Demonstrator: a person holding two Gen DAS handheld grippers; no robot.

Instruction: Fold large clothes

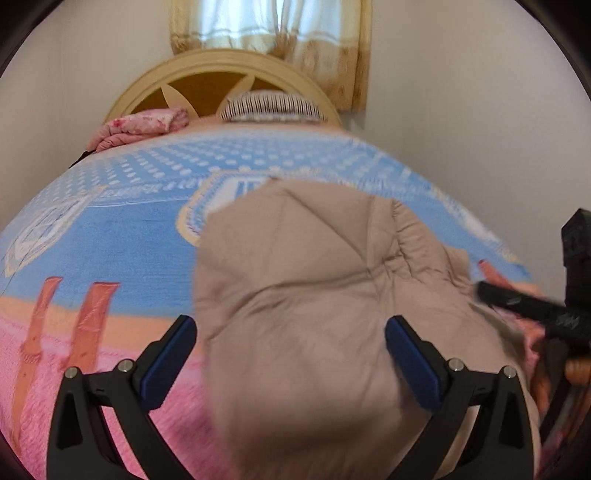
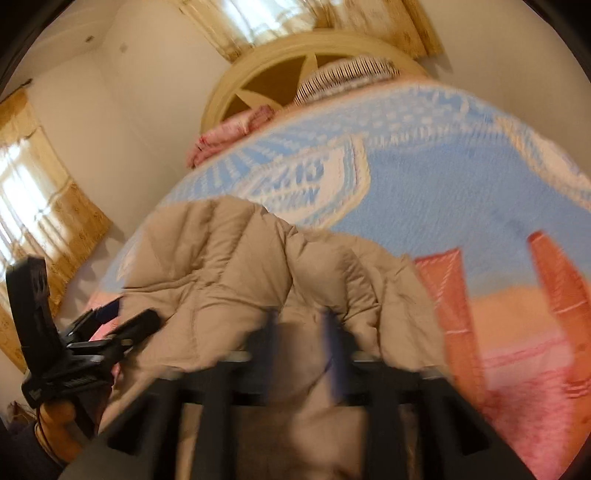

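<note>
Jacket (image 1: 306, 295): beige, puffy, quilted with stitched seams, matte fabric, bunched into a rounded heap on bed blanket (image 1: 122, 229), near the foot end. Blanket terry-like, blue field with white dot pattern and lettered emblem, pink band with orange-red stripes nearer the cameras.

Left gripper (image 1: 291, 354): blue-padded fingers (image 1: 168, 354) spread wide, jacket fabric bulging between them, pads not pinching it. Right gripper (image 2: 299, 343): motion-blurred, fingers close together with a fold of jacket between them, looks clamped on it.

Beyond jacket: curved cream headboard (image 1: 221, 70), striped pillow (image 1: 273, 107), folded pink quilt (image 1: 140, 125) at its left, gold curtain (image 1: 273, 29) over window. Second curtained window at left in right wrist view.
</note>
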